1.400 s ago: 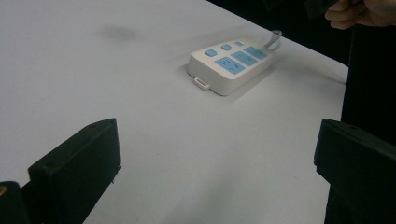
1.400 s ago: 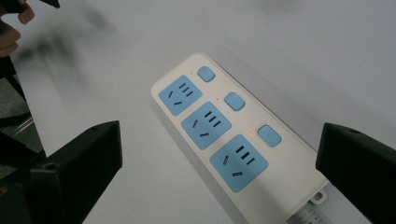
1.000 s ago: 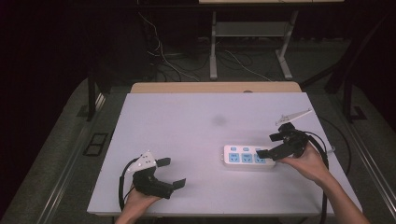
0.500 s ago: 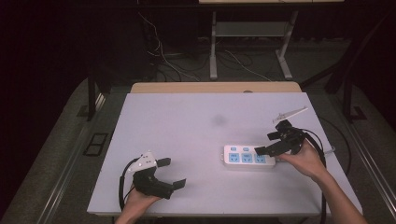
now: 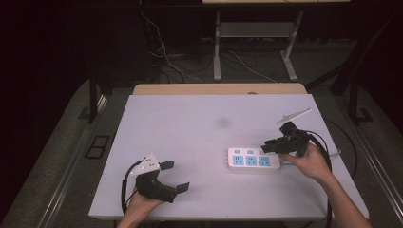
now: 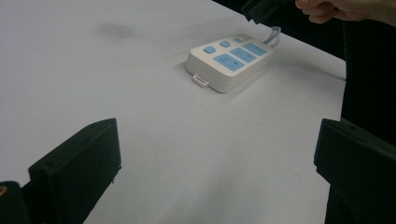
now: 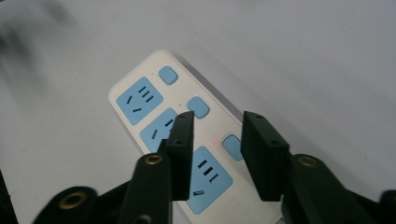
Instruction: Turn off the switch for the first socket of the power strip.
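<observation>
A white power strip (image 5: 253,160) with three blue sockets and blue buttons lies flat on the white table (image 5: 199,118), right of centre. My right gripper (image 5: 269,145) hovers just above the strip's right end, jaws pointing left. In the right gripper view the right gripper (image 7: 218,123) is a little open and empty above the power strip (image 7: 154,112), near a small red light (image 7: 214,143). My left gripper (image 5: 175,175) rests at the front left, wide open and empty. In the left gripper view the left gripper (image 6: 215,158) faces the power strip (image 6: 229,58) well ahead.
The strip's cord (image 5: 334,153) runs off towards the table's right edge. A faint dark smudge (image 5: 222,122) marks the table's middle. Beyond the far edge are loose floor cables (image 5: 176,61) and a desk frame (image 5: 256,42).
My right gripper has lifted slightly and drawn back a little from the power strip. The strip and the left gripper have not moved.
</observation>
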Action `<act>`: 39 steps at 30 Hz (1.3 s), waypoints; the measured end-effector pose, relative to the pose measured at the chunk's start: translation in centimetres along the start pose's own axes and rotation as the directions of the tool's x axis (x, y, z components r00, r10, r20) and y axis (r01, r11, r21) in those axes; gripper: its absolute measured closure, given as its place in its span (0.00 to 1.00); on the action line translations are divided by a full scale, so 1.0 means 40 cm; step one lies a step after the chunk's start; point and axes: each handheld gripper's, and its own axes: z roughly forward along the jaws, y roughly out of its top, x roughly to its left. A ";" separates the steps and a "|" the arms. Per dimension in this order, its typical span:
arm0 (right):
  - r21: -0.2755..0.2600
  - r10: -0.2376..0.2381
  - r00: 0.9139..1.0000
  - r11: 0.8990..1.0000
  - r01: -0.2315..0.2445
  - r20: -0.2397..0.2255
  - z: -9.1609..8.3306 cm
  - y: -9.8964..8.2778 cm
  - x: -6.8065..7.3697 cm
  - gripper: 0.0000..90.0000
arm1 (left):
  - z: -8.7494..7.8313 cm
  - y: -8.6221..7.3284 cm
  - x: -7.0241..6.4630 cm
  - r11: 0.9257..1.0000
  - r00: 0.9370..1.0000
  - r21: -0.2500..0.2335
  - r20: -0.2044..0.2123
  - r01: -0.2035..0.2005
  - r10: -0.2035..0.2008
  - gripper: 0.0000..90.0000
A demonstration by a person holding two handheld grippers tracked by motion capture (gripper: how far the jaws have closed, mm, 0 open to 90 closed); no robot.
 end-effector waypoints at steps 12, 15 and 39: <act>0.026 -0.013 1.000 1.000 0.013 -0.003 0.023 0.005 -0.004 1.00 | 0.001 0.000 0.000 1.000 1.000 0.002 0.000 -0.003 0.003 0.00; 0.033 -0.015 1.000 0.999 0.015 -0.006 0.030 0.006 -0.006 1.00 | 0.002 0.000 0.000 1.000 1.000 0.004 0.001 -0.005 0.005 0.00; 0.106 -0.024 1.000 0.994 0.024 0.003 0.078 0.004 -0.027 1.00 | 0.004 -0.001 0.000 1.000 1.000 0.009 0.008 -0.005 0.005 0.00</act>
